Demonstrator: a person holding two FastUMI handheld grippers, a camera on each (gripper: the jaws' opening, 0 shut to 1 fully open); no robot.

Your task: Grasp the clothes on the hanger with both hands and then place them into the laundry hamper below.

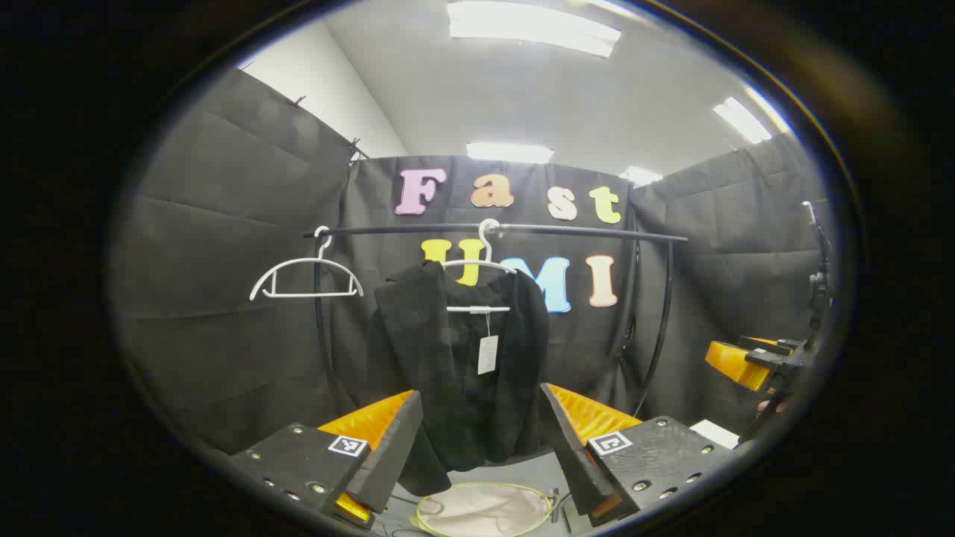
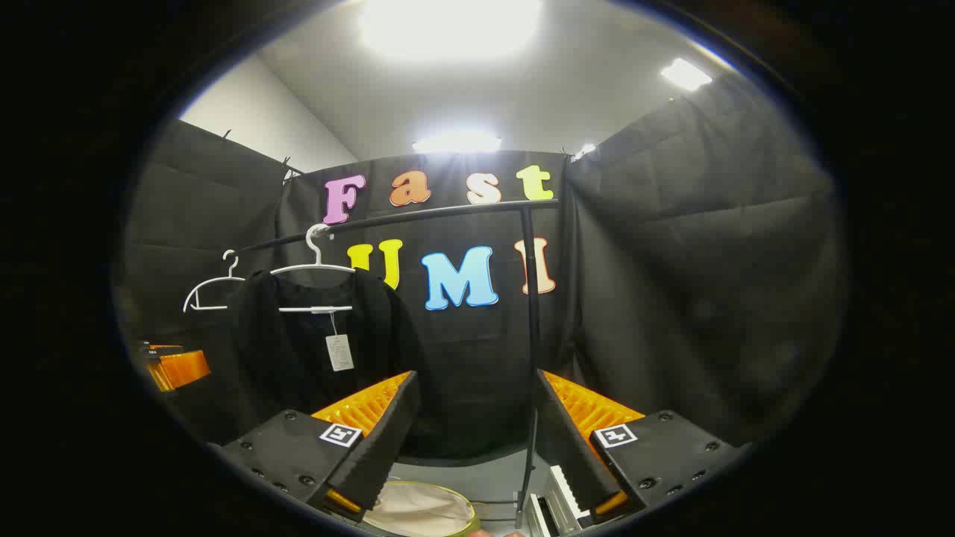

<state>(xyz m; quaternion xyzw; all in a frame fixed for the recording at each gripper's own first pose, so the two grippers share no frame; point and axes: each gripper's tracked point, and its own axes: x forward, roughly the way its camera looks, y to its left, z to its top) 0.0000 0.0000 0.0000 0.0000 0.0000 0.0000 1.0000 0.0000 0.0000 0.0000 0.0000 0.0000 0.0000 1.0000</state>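
While fingers (image 1: 388,440) gape, black garment (image 1: 462,358) hangs between, beyond

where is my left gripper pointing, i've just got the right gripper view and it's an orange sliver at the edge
Observer: The left gripper is open and faces the black garment, which sits framed between its two fingers, apart from both.
Operator: the hem's hidden for me, where does it end
Observer: In the left gripper view the hem hangs free, and the rim of the laundry hamper shows below it.
Operator: does the rail have a left post
Observer: Yes, the rail bends down into a left upright right by the empty white hanger.
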